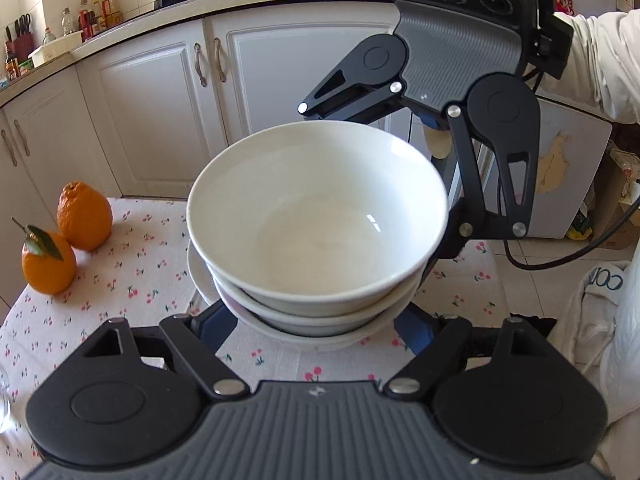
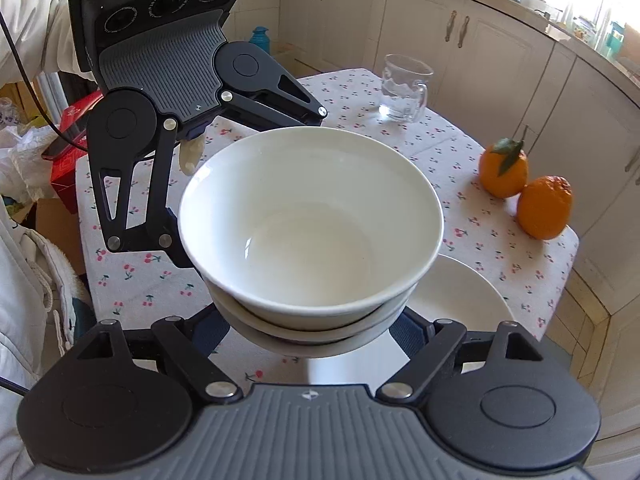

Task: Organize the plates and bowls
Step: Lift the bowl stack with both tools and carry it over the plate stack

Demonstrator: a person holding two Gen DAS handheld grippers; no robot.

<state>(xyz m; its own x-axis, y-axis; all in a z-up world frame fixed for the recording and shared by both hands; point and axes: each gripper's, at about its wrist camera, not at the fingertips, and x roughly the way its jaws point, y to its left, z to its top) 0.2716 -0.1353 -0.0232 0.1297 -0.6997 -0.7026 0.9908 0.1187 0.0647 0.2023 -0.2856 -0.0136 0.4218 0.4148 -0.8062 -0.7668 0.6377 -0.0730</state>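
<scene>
Both grippers' fingers (image 1: 416,336) clamped, facing.

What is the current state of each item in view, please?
Stack of bowls: nested, top one empty, lifted off the table.
Left tongs: clamping the stack.
Right tongs: clamping the stack.
Plate: empty, on the table.
Glass mug: upright, empty.
Oranges: whole, touching.

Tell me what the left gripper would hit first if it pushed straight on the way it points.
The stack of white bowls already sits between the left gripper's fingers, so the lowest bowl's wall comes first. Beyond it stands the right gripper on the far side; depth is uncertain.
</scene>
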